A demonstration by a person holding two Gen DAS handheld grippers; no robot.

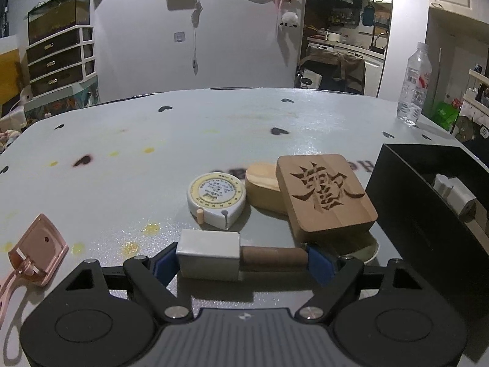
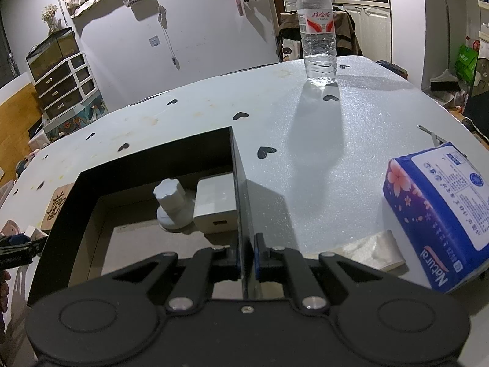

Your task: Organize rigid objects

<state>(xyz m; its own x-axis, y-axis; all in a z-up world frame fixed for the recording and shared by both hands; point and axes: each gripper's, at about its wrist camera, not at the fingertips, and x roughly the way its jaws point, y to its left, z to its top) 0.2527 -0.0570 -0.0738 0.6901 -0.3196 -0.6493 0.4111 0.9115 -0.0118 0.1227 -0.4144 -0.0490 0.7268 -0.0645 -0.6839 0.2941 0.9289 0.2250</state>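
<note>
Nearest the left wrist camera, the left gripper (image 1: 243,258) spans a small stamp-like piece (image 1: 232,257), a white block on a brown wooden handle, its blue pads at both ends. It lies at 6 o'clock, with a tape measure (image 1: 216,200) and carved wooden block (image 1: 325,197) at 12. It looks light, stiff, slightly slick; gripping end to end suits it. The right gripper (image 2: 246,257) pinches the black box (image 2: 238,183) wall at 6 o'clock.
</note>
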